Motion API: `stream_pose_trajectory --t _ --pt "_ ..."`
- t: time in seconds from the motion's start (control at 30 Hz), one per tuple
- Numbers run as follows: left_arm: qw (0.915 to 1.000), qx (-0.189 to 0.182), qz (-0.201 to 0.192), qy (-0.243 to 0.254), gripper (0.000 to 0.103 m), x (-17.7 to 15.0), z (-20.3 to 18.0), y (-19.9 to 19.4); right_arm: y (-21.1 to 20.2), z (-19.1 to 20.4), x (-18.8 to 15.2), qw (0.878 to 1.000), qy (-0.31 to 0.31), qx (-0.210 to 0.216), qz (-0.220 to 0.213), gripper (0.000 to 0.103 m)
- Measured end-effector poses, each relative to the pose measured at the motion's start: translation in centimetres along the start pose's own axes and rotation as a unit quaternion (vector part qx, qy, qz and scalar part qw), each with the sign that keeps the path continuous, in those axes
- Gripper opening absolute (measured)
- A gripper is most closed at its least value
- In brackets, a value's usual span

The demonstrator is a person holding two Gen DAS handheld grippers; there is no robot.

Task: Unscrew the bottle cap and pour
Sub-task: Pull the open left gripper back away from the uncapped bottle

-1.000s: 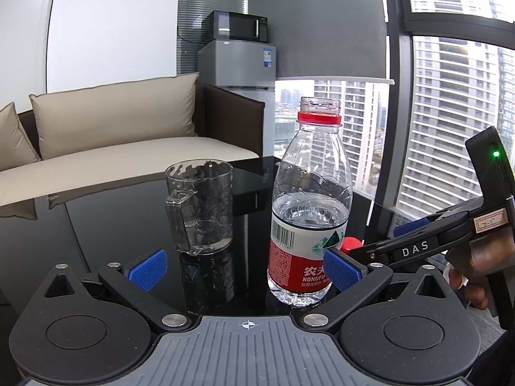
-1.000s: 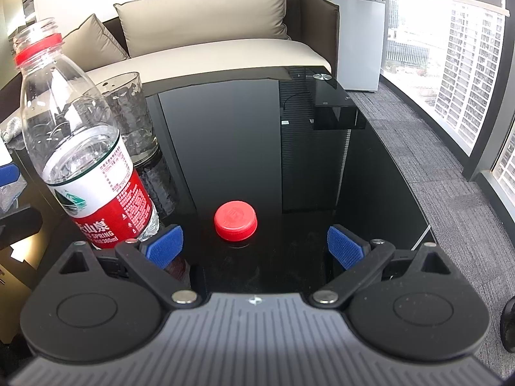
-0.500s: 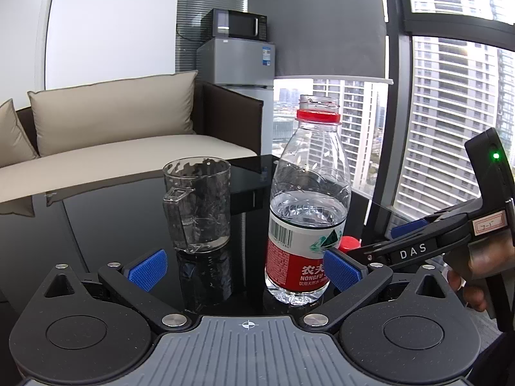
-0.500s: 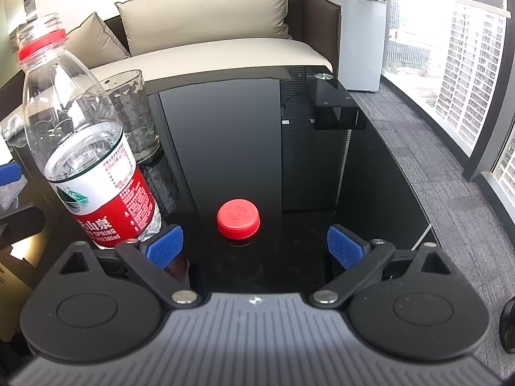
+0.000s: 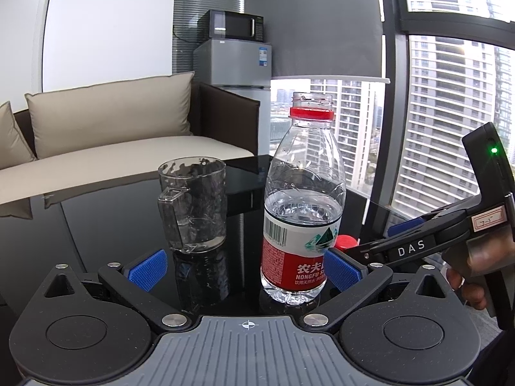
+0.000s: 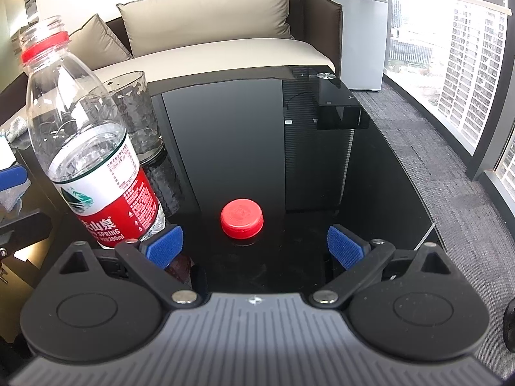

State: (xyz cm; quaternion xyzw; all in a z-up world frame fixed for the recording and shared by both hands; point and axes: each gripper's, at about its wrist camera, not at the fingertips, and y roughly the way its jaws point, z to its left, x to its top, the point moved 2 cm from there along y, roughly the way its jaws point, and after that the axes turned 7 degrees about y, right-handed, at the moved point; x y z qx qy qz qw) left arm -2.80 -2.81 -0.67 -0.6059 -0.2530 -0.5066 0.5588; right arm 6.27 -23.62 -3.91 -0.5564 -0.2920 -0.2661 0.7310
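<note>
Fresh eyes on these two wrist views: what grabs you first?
The open water bottle, red label and about half full, stands upright on the glossy black table, near the left gripper's right finger. Its red cap lies loose on the table ahead of the open right gripper. A clear mug stands left of the bottle.

One water bottle (image 5: 302, 199) on the black table (image 6: 225, 148), one glass mug (image 5: 192, 206) just beside the bottle, one red cap (image 6: 241, 218) near the bottle too. Sofa behind has two cushions (image 5: 106, 115).
</note>
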Motion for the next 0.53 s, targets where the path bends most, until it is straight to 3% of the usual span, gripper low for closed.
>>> stream_pose_trajectory --t 0.53 --pt "0.9999 0.009 -0.003 -0.005 0.102 0.26 0.06 -0.18 -0.19 0.14 -0.04 1.0 0.001 0.0 -0.003 0.099"
